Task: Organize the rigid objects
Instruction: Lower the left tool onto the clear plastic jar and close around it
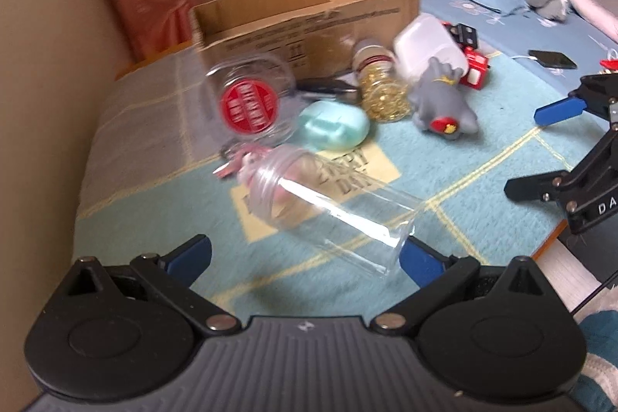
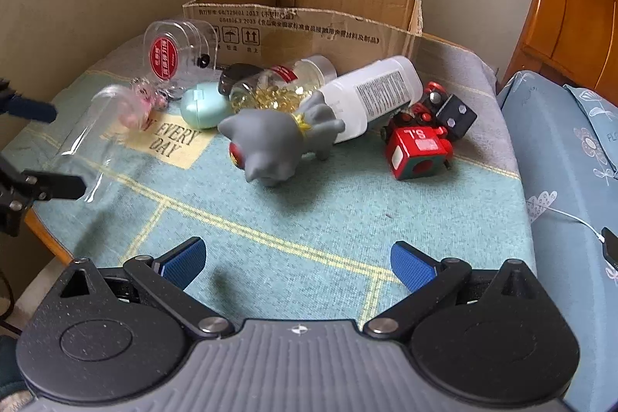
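Note:
A clear empty jar [image 1: 328,211] [image 2: 96,141] lies on its side on the blue-green cloth, mouth pointing away from me. My left gripper [image 1: 307,255] [image 2: 65,149] is open with its jaws wide on either side of the jar's base; the right pad [image 1: 421,257] is close to the base. My right gripper [image 2: 297,263] [image 1: 540,149] is open over bare cloth with nothing between its fingers. Ahead lie a grey cat toy [image 2: 270,141] [image 1: 444,103], a white bottle [image 2: 370,95], a jar of gold capsules [image 2: 278,83], a mint egg-shaped case [image 2: 204,105] and a red robot toy [image 2: 421,149].
An open cardboard box [image 2: 309,14] [image 1: 309,14] stands at the back by the wall. A clear container with a red label [image 2: 174,53], a pink keychain [image 2: 143,99] and a black object [image 2: 235,74] sit before it. A bed [image 2: 571,161] adjoins on the right, with a phone [image 1: 552,58] on it.

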Motion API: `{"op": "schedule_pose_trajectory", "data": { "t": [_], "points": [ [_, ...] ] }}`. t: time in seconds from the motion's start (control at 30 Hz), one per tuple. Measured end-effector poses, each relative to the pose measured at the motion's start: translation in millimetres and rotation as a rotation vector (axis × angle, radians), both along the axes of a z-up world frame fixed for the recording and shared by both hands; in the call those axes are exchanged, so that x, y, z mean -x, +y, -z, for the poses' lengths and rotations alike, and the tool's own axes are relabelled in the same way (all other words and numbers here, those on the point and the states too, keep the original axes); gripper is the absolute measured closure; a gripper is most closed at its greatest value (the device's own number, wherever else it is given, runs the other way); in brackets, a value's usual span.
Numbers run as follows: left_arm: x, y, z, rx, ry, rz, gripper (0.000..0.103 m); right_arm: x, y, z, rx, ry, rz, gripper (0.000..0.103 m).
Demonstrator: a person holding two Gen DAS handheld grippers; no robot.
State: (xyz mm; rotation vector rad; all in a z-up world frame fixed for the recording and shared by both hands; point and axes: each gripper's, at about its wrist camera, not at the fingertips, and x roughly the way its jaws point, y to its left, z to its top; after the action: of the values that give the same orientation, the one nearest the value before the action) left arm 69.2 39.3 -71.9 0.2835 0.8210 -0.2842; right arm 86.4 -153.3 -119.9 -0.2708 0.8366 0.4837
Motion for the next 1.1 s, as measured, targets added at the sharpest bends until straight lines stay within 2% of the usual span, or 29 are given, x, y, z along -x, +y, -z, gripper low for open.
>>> {"op": "schedule_pose_trajectory", "data": {
  "t": [0.23, 0.37, 0.5, 0.73, 0.9, 1.1],
  "points": [
    [-17, -6, 8, 0.052, -0.006, 0.059, 0.001, -1, -4, 7, -0.008, 0.025, -0.024, 0.0],
    [-24, -7, 17, 0.071, 0.04, 0.085, 0.0, 2, -8, 10, -0.027, -0.003, -0.063, 0.0],
    [-30, 1, 21, 0.135, 0.076, 0.089, 0.0, 4, -12, 13, -0.052, -0.036, -0.095, 0.0],
    [-30, -2, 20, 0.106, 0.049, 0.134, 0.001, 4, -14, 15, -0.075, -0.064, -0.13, 0.0],
    [-18, -12, 14, 0.01, -0.023, 0.211, 0.001, -4, -18, 15, -0.067, -0.049, -0.146, 0.0],
    [-18, -17, 11, 0.005, -0.064, 0.226, 0.001, -30, -38, 19, -0.057, -0.044, -0.039, 0.0]
  ]
}}
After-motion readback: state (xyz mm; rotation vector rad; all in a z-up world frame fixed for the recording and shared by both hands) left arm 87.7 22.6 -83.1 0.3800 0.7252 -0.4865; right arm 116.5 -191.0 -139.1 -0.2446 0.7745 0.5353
